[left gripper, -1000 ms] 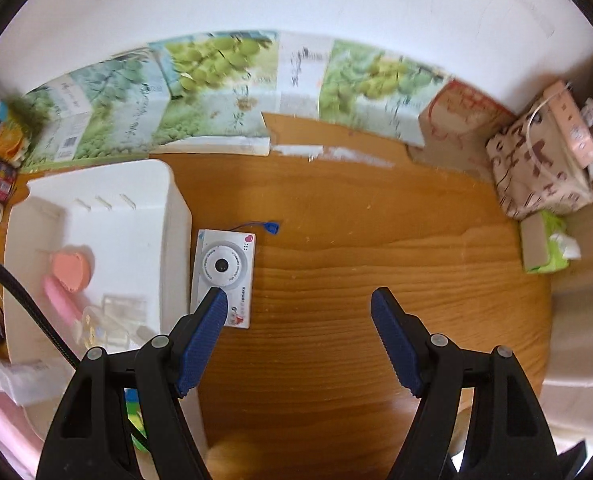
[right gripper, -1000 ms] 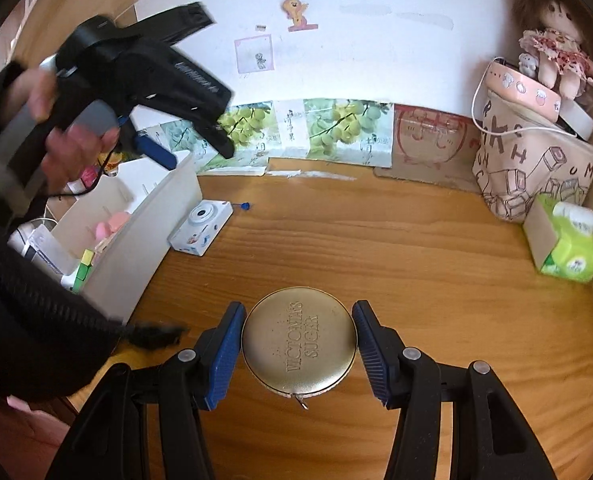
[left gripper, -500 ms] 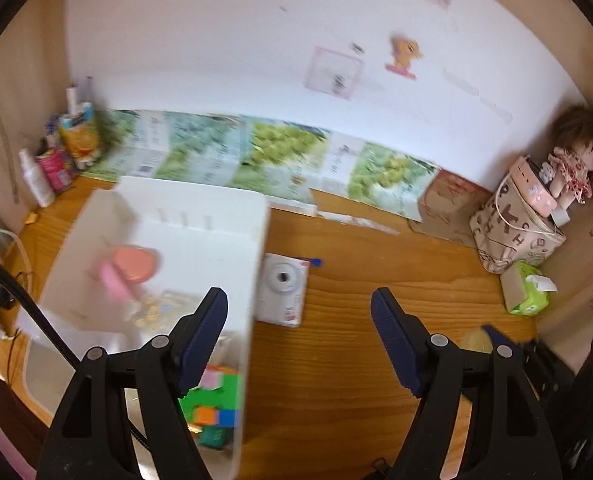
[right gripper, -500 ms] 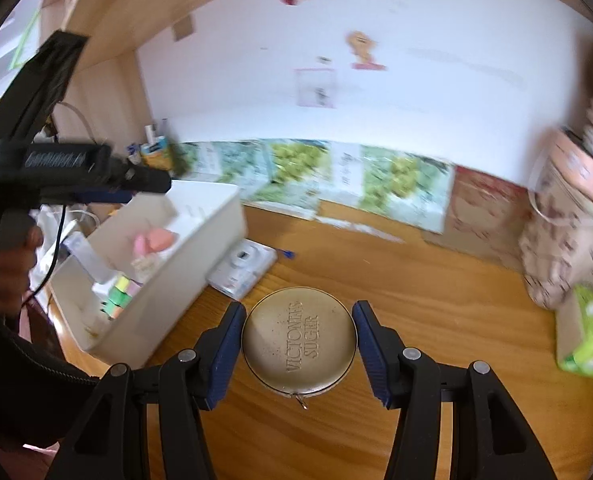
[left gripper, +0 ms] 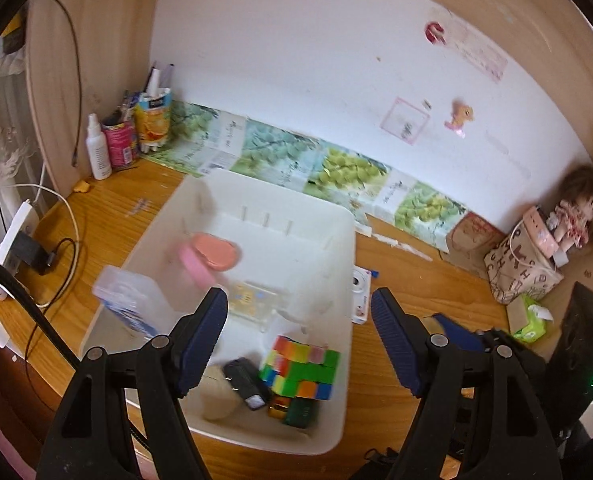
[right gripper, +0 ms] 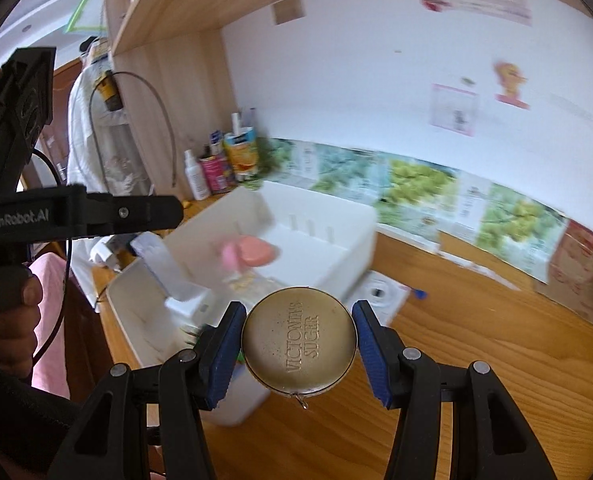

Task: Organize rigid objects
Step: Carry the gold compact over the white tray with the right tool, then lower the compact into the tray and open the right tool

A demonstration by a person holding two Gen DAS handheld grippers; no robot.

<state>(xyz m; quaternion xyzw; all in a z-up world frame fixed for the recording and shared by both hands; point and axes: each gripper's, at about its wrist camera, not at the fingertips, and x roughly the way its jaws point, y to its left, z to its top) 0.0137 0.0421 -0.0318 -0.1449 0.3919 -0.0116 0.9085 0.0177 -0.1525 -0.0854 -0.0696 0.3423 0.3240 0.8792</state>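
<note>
1. The right gripper clamps a round gold tin by its rim, one blue pad on each side, its embossed lid facing the camera.
2. The tin looks like stiff, smooth metal: probably light but slippery, so opposite points across its widest part suit best.
3. The white bin lies ahead and to the left, below the tin.
4. The left gripper hangs over that bin, jaws apart and empty.

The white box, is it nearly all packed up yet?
Partly. The white box already holds a colour cube, a pink case and other bits. The right gripper is carrying a gold tin by the box. The little white camera waits on the desk. The left gripper is empty.
</note>
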